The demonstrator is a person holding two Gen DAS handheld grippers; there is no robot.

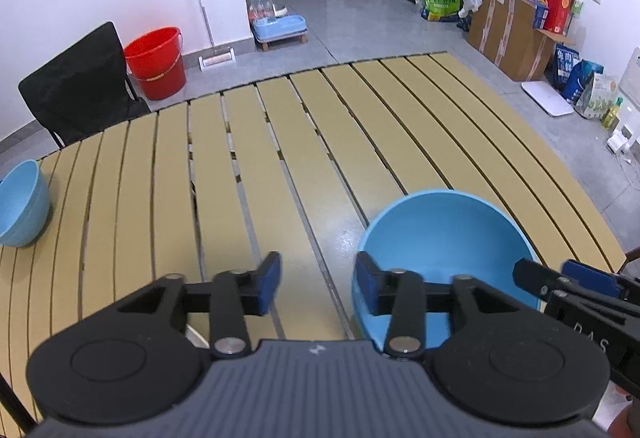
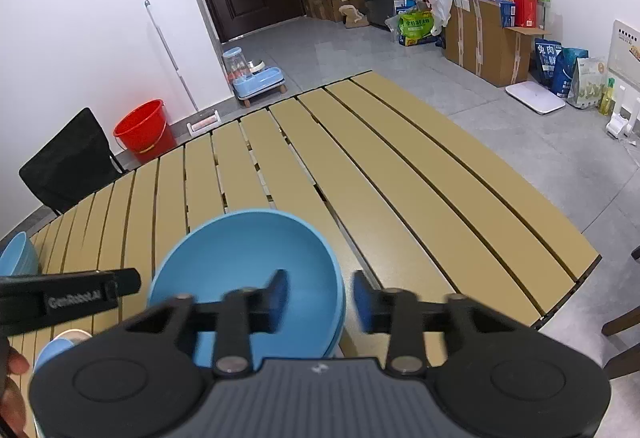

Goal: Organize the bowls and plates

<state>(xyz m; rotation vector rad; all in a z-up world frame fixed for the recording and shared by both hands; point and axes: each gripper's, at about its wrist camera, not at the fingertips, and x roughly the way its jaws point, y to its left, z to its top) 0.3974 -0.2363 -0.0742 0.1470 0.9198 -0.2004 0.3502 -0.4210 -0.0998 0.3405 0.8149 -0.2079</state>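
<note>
Left gripper (image 1: 316,284) jaws part-open, nothing held, at the blue bowl stack's (image 1: 444,238) left rim. Right gripper (image 2: 320,298) part-open, straddling the stack's right rim, pads off it. Stack near slatted table's (image 1: 248,166) near edge; far half bare. Second blue bowl (image 1: 20,204) at left edge; a third (image 2: 54,350) peeks lower left.
</note>
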